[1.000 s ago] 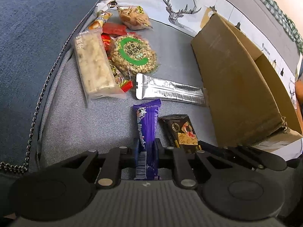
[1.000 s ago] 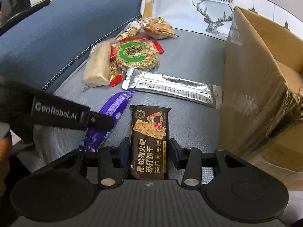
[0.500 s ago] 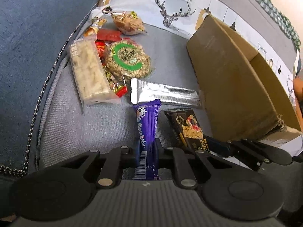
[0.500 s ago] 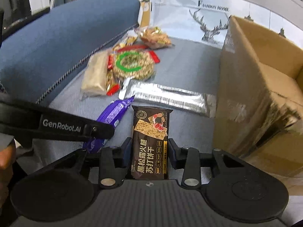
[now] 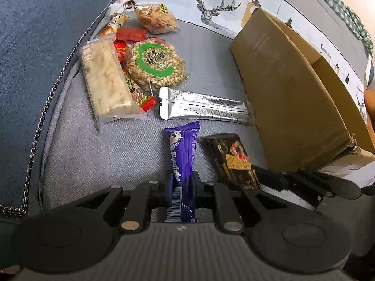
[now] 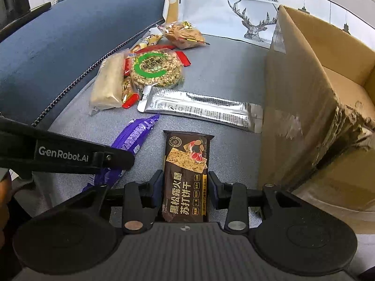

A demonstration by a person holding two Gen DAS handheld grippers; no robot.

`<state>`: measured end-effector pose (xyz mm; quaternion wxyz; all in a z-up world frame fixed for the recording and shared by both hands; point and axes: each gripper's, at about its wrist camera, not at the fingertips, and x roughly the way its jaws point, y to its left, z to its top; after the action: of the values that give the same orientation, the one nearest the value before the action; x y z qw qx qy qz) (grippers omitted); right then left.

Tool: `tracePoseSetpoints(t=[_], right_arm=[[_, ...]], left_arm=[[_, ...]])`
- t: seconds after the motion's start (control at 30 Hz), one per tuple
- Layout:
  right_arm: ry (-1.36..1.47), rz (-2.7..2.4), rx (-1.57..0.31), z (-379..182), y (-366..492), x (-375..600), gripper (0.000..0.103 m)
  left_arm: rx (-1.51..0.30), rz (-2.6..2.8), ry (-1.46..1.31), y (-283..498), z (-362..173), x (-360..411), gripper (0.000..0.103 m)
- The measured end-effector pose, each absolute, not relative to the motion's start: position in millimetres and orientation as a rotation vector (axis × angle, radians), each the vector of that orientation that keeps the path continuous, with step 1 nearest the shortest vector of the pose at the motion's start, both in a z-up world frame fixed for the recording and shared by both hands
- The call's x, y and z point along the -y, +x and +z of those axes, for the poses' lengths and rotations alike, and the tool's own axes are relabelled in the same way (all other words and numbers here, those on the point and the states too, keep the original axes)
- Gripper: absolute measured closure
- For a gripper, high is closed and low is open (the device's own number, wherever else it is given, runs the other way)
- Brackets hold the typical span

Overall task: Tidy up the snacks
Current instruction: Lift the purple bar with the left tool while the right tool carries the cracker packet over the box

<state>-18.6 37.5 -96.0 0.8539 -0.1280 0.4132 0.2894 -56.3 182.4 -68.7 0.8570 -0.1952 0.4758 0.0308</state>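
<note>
My left gripper [image 5: 182, 185] is shut on a purple Alpenliebe bar [image 5: 182, 154], held above the grey sofa seat. My right gripper [image 6: 185, 187] is shut on a dark brown cracker packet [image 6: 186, 171]; this packet also shows in the left wrist view [image 5: 232, 157], and the purple bar in the right wrist view [image 6: 133, 135]. An open cardboard box [image 5: 288, 89] stands to the right, also in the right wrist view [image 6: 311, 98]. A silver sachet [image 5: 204, 106], a round green-labelled rice cake [image 5: 155, 62] and a pale nougat bar [image 5: 105, 79] lie ahead on the seat.
More small snacks lie at the back left: a clear bag of crackers [image 5: 155, 17] and red wrappers [image 5: 131, 34]. A blue sofa armrest [image 5: 35, 35] with a chain trim rises on the left. A white deer-print cushion [image 5: 211, 2] stands behind.
Both grippers have lifted and drawn back a little with their snacks held. The right gripper's view has risen, showing more of the box's inside.
</note>
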Motion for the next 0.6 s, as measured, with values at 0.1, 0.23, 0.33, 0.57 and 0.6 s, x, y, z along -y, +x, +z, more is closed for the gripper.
tracePoseSetpoints(t=[0.1, 0.23, 0.33, 0.57, 0.6], right_arm=[[-0.263, 0.609, -0.839, -90.7, -20.2, -35.9, 0.062], [-0.235, 0.623, -0.785, -76.6, -26.7, -30.5, 0.062], [-0.215, 0.634, -0.735, -61.5, -33.1, -27.0, 0.062], [-0.196, 0.62, -0.583, -34.2, -38.4, -17.0, 0.062], [-0.194, 0.618, -0.578, -33.2, -37.5, -15.1, 0.062]], left_arm=[[-0.97, 0.062, -0.399, -60.4, -63.2, -181.1, 0.088], [-0.919, 0.061, -0.413, -65.6, -42.5, -179.8, 0.088], [-0.828, 0.032, -0.419, -71.1, -16.9, -175.6, 0.088], [-0.684, 0.05, -0.44, -76.5, 6.4, -172.8, 0.088], [-0.689, 0.062, -0.439, -75.2, 7.2, -173.4, 0.088]])
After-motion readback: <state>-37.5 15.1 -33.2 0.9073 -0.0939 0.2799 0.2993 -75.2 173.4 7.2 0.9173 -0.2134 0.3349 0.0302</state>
